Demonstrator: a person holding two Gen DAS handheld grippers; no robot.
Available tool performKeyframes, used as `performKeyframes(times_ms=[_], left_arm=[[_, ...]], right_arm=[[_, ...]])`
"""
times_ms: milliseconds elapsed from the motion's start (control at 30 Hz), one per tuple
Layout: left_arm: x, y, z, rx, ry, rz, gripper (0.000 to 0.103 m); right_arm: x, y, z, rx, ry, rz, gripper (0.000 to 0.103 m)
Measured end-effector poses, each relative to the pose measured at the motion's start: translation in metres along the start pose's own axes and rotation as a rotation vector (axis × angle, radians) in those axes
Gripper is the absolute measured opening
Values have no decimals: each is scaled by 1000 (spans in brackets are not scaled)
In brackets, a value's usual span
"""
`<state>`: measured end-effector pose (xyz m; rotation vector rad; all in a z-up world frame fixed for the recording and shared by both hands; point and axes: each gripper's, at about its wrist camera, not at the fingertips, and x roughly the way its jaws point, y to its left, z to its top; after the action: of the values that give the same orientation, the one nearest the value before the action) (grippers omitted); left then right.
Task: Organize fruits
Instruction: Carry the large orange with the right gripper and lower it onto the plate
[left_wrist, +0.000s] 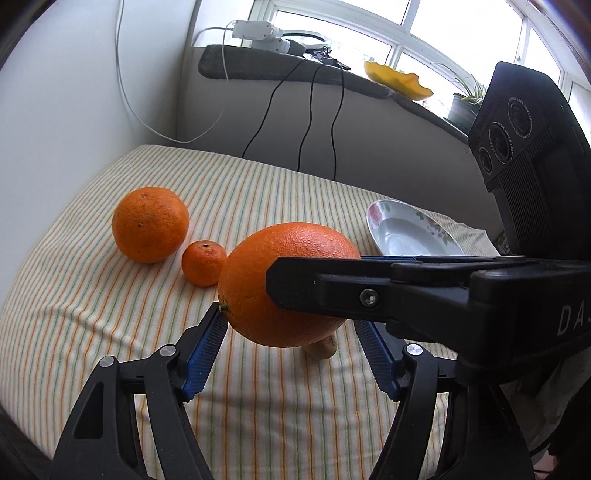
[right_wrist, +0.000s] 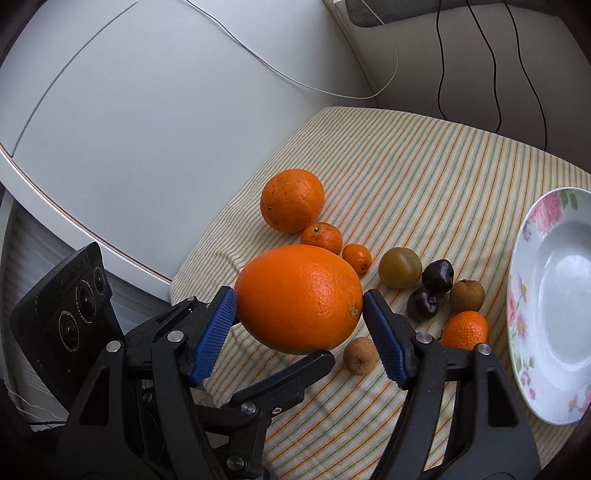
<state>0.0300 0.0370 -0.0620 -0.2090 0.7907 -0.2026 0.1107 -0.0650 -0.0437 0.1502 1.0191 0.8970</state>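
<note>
A large orange (right_wrist: 295, 295) hangs above the striped cloth (right_wrist: 424, 166), held by both grippers. My right gripper (right_wrist: 301, 295) is shut on it, blue pads pressing its two ends. My left gripper (left_wrist: 290, 317) grips it at the fingertips, the left pad at the stem; a right gripper finger (left_wrist: 332, 291) crosses in front. A left gripper finger (right_wrist: 295, 373) shows under the fruit. On the cloth lie another orange (right_wrist: 291, 199), a mandarin (right_wrist: 321, 238), a kumquat (right_wrist: 356, 258), a greenish plum (right_wrist: 400, 272), two dark cherries (right_wrist: 437, 275) and small brown fruits (right_wrist: 360, 356).
A flowered white plate (right_wrist: 554, 295) lies tilted at the cloth's right edge, with a second mandarin (right_wrist: 464, 330) beside it. A white appliance lid (right_wrist: 129, 129) borders the cloth on the left. Black cables (left_wrist: 310, 110) hang from the windowsill (left_wrist: 258, 66) behind.
</note>
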Motion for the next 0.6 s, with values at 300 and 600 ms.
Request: performKeyframes(times_ms=[300,600], left_arm=[[29,-47,22,78,16,-83,71],[70,-90,44,126,48,-155,71]], right_arm=[[-57,-39,-2,61,-73,-72,74],[-91,-86,2,126,-119,-136,74]])
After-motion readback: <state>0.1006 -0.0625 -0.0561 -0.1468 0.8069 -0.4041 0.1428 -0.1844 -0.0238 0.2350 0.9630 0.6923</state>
